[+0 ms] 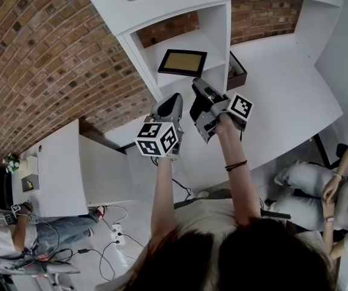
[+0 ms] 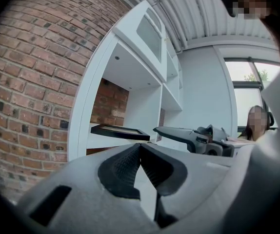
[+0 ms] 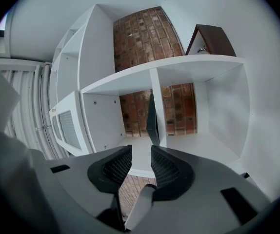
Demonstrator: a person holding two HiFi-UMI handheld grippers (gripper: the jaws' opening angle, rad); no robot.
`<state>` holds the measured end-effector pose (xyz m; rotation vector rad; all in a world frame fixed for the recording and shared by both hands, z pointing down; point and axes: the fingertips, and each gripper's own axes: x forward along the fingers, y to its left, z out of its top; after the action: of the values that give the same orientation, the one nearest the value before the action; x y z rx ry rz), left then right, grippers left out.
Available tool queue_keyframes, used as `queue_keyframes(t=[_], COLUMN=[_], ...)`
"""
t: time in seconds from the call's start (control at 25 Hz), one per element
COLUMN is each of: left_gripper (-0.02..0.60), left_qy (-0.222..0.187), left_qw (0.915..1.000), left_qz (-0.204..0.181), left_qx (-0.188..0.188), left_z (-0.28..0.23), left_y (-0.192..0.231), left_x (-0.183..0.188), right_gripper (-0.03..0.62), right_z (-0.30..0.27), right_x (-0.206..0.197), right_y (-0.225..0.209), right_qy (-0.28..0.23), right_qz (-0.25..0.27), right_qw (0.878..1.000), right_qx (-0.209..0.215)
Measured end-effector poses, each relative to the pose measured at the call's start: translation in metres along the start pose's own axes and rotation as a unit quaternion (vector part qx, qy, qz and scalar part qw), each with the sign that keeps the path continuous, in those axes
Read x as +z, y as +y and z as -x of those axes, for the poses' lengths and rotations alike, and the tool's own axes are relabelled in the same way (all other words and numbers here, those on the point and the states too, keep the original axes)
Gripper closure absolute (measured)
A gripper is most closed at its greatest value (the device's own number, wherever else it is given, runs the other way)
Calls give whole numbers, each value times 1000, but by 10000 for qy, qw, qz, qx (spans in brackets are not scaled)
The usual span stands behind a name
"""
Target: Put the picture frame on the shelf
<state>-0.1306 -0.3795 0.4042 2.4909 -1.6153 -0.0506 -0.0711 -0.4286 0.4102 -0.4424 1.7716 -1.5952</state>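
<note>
Rough red brick wall (image 1: 34, 53), smooth matt white shelf (image 1: 216, 29), smooth dark picture frame (image 1: 182, 62)

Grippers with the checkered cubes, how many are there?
2. The left gripper, jaws together, is in front of the shelf, just short of the frame. The right gripper, jaws apart, is beside it, near the frame's front corner. No others show.

brown box (image 1: 239, 74): half behind shelf divider (image 1: 222, 41) | seated person (image 1: 307, 180): cut by edge
</note>
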Motion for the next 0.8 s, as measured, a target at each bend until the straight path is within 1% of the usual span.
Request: queue_keyframes(t=[0.24,0.8], left_gripper=[571,571], left_qy=[-9,-15], left_qw=[10000,9999], left_qz=[35,72], left_qx=[-29,-85], left_z=[11,38], left_y=[-10,-29], left_x=[-1,-9], right_gripper=[520,571], right_z=[13,44], right_x=[-7,-22], right_y=[5,9], right_qy=[-29,-145], right_qz=[21,6], right_qw=[10000,9998], right_qx=[41,148])
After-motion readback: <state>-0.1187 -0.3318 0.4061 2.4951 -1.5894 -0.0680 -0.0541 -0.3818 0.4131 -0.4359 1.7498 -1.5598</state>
